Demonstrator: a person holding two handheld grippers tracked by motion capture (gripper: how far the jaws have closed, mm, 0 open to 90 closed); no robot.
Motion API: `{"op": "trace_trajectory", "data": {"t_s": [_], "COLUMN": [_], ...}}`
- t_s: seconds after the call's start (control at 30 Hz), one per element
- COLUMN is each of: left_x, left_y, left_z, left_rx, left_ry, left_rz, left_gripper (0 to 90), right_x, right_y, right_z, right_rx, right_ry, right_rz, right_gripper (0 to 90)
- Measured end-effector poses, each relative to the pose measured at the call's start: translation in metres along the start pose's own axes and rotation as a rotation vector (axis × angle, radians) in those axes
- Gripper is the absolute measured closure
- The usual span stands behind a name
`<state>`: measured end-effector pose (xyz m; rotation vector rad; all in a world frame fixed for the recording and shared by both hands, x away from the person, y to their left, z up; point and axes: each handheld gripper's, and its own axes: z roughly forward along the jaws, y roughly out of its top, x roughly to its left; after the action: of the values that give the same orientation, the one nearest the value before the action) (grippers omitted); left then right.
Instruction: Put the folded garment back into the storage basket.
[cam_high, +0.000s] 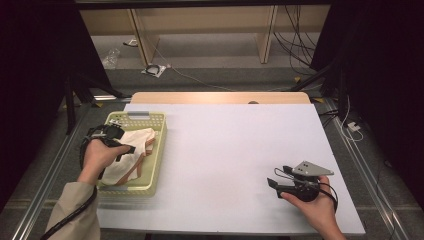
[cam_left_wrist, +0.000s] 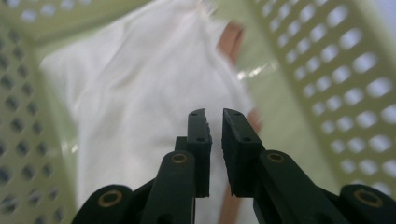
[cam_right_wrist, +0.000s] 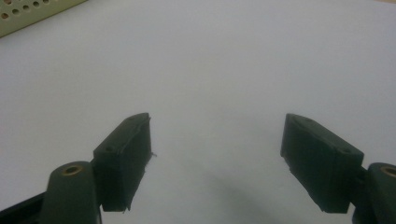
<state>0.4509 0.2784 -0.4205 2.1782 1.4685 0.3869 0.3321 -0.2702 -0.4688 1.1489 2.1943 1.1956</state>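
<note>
**Left tool over the cloth in the basket, right tool idle on the table**

The pale green perforated basket (cam_high: 159, 150) sits at the table's (cam_high: 235, 150) left edge. Inside it lies a crumpled white cloth (cam_high: 131, 150) with a peach-coloured strap or trim (cam_left_wrist: 232, 39) running along one side. The left tool (cam_high: 125, 149), held in the person's left hand (cam_high: 97, 156), hangs over the cloth inside the basket. Seen from the left gripper view, its jaws stand almost pressed together, a narrow slit between them, and nothing appears to be pinched; the cloth lies beyond the tips. The right tool (cam_high: 274, 186) rests low near the table's near right corner, its jaws spread wide over bare white surface with nothing between them.

The step in hand appears to be taking hold of the cloth. To do it well, the left jaws would likely need to part first, then descend onto a raised fold rather than flat fabric, clear of the basket wall, so the pads close on cloth and not on plastic.
</note>
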Motion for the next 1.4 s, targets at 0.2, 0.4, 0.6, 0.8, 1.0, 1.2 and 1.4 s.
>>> {"op": "trace_trajectory", "data": {"t_s": [0.2,0.4,0.6,0.8,1.0,1.2,1.4], "left_x": [-0.002,-0.003,0.000,0.017,0.029,0.034,0.035], "left_y": [0.005,-0.005,-0.009,-0.016,-0.029,-0.036,-0.033], "left_z": [0.030,0.046,0.028,-0.004,-0.010,0.003,0.010], "left_rx": [0.065,0.146,0.134,0.135,0.259,0.325,0.347], "left_ry": [0.007,-0.024,-0.020,0.063,0.119,0.110,0.159], "left_rz": [0.012,0.025,0.040,0.034,0.037,0.013,0.012], "left_gripper": [84.9,88.1,85.8,86.0,88.5,89.2,89.1], "right_x": [-0.001,-0.002,-0.001,-0.001,-0.001,-0.001,-0.002], "right_y": [-0.001,-0.001,-0.001,-0.001,0.000,-0.001,-0.001], "right_z": [-0.001,0.000,-0.001,0.000,0.000,0.001,0.001], "right_rx": [-0.015,-0.007,-0.006,-0.005,-0.004,-0.005,-0.008], "right_ry": [0.000,0.002,0.001,0.002,0.000,0.001,0.003], "right_rz": [0.010,0.004,0.006,0.008,0.006,0.010,0.009], "right_gripper": [25.2,25.2,25.2,25.2,25.2,25.2,25.2]}}
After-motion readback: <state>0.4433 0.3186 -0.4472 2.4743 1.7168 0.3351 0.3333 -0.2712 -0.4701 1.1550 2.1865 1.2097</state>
